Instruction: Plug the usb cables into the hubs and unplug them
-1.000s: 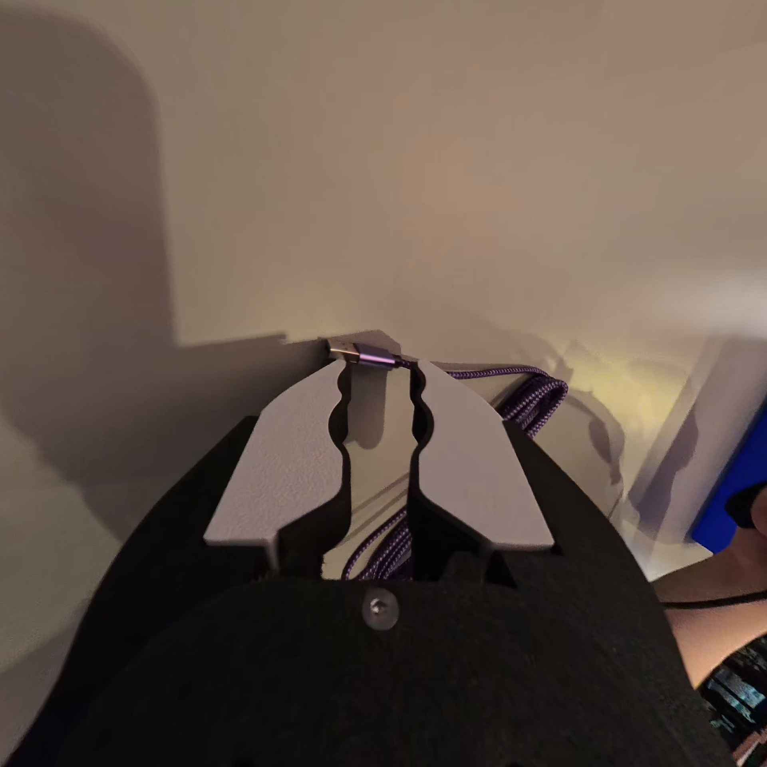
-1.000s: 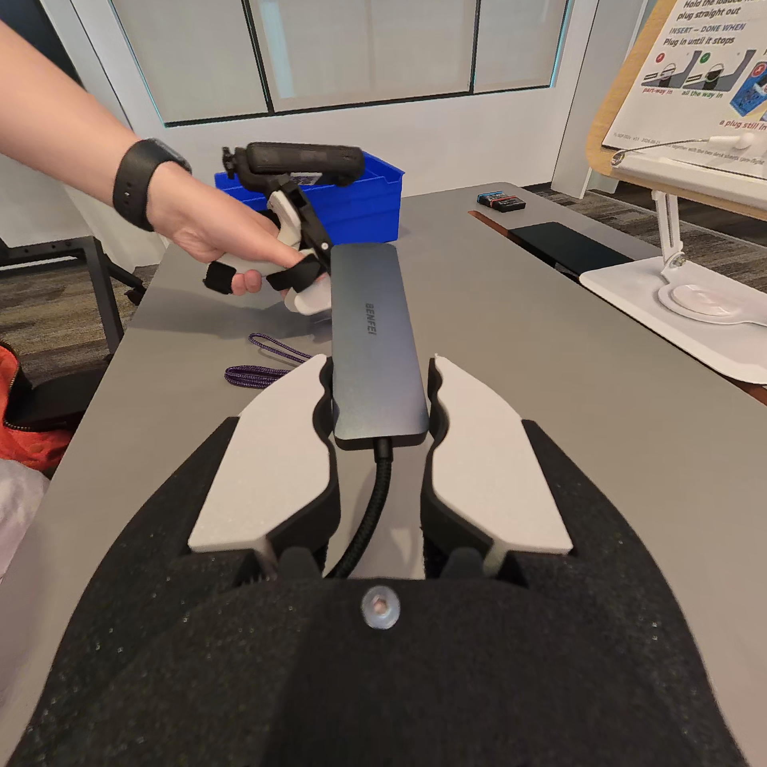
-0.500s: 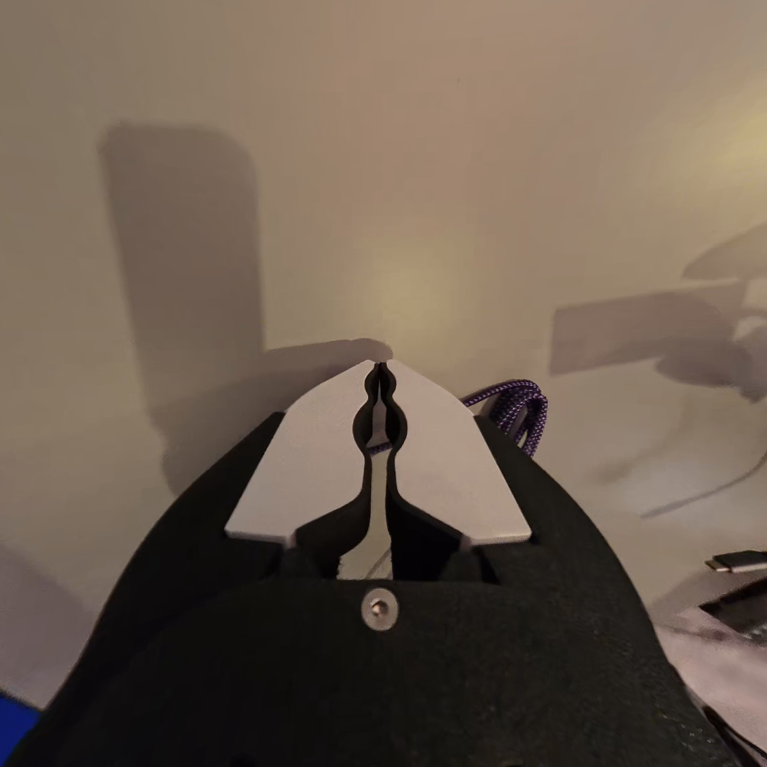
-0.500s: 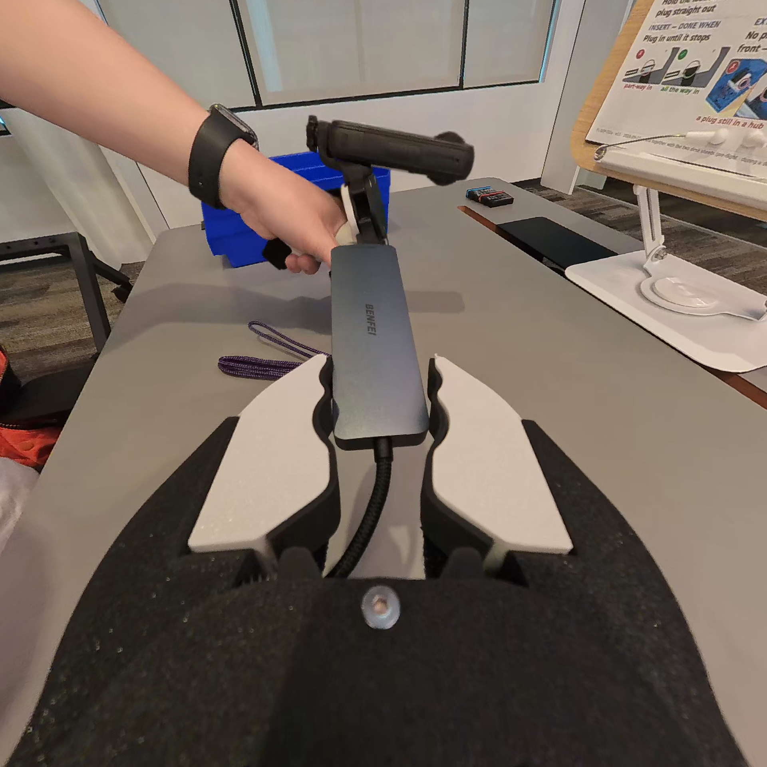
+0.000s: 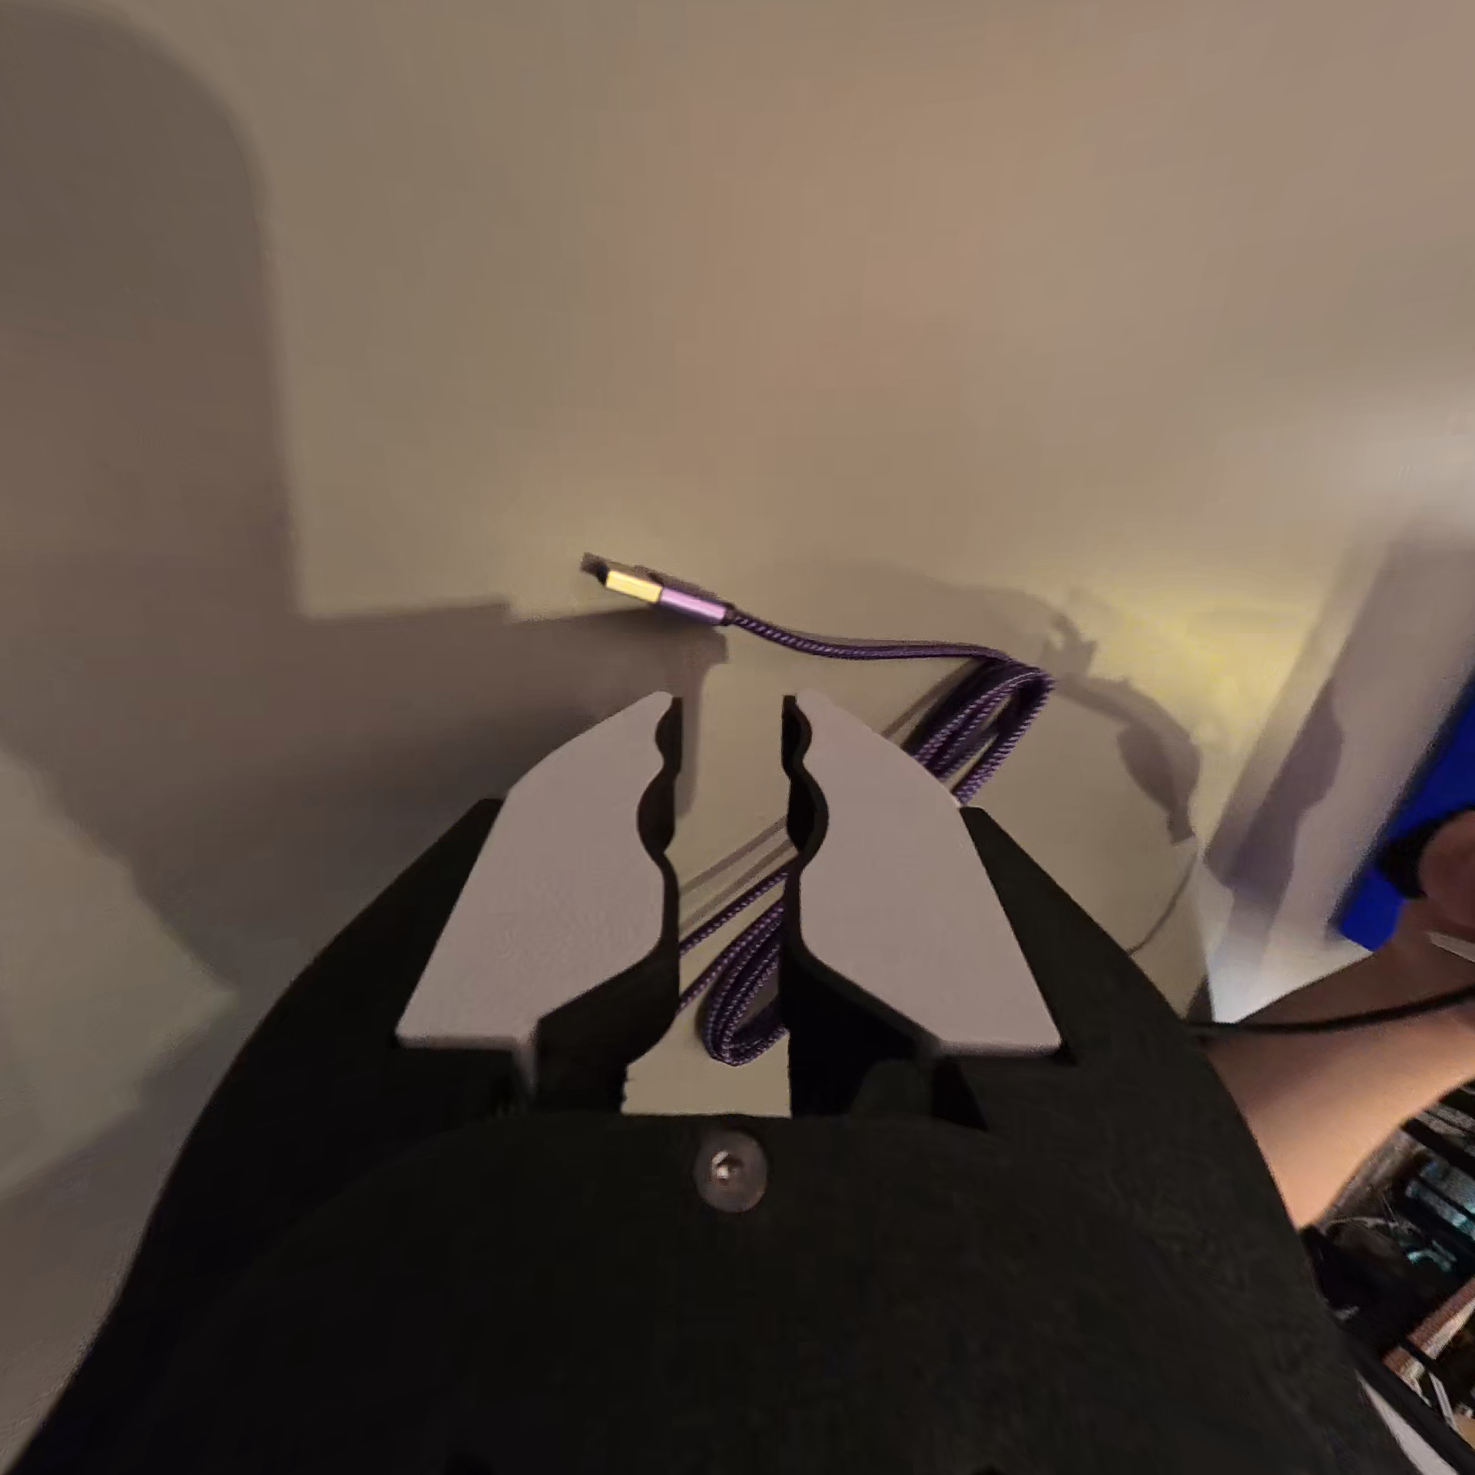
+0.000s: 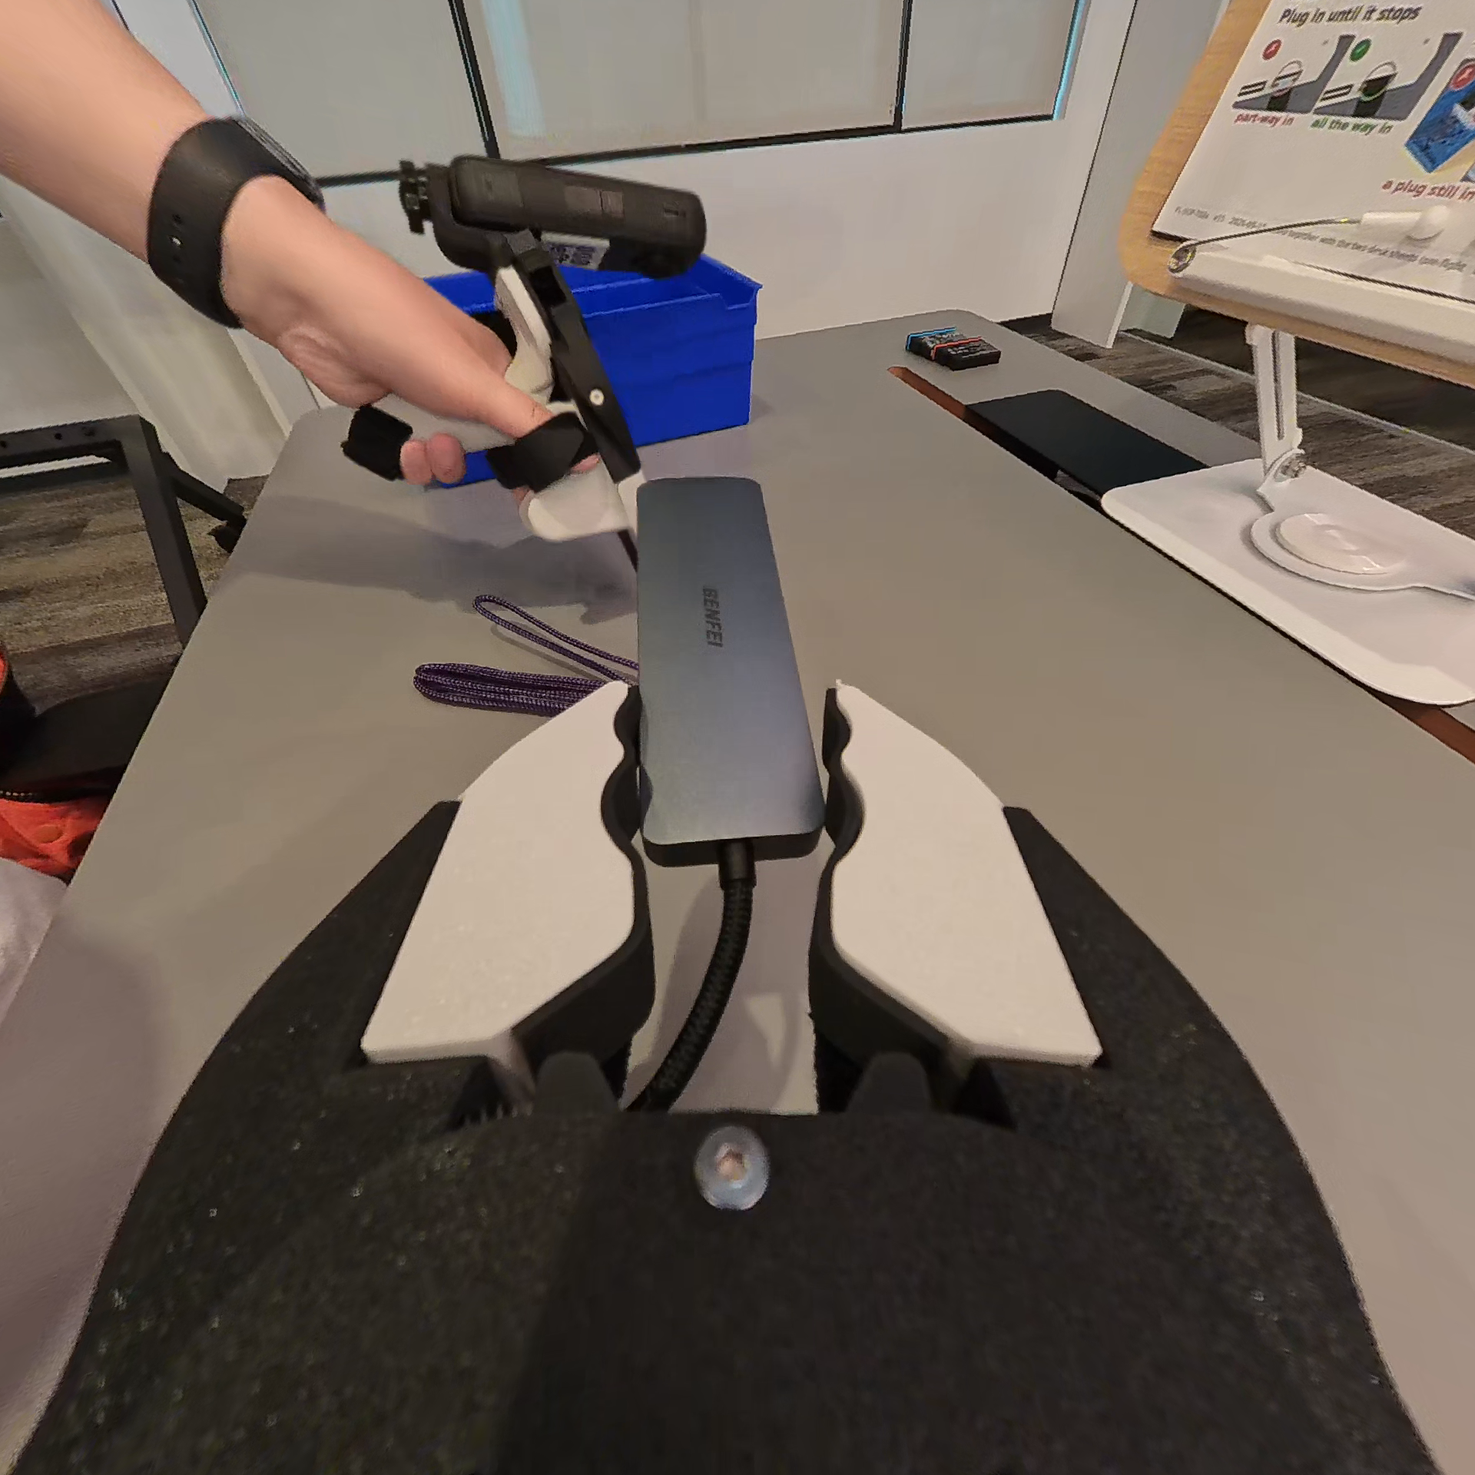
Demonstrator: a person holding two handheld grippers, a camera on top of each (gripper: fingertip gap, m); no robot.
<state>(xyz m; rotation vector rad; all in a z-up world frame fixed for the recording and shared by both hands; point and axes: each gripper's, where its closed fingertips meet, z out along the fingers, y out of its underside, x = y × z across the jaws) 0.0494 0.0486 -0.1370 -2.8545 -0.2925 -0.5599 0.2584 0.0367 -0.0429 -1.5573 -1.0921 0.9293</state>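
A: Right gripper (image 6: 726, 710) state? Hub (image 6: 718, 662) location?

B: Hub is clamped at its cable end, held level over the grey table (image 6: 998, 718).

A: Left gripper (image 5: 730, 706)?

B: Jaws parted narrowly, nothing held. Purple cable (image 5: 942, 694) lies on the table, its plug (image 5: 654, 591) just ahead of the tips.

A: Advice?

B: The plug's purple shell should be gripped squarely, gold tip left exposed.

Dark lettering is running along the top of the grey hub (image 6: 722, 678). Beyond it to the right, an instruction sheet (image 6: 1349, 120) is showing printed lines and coloured pictures, too blurred in places.
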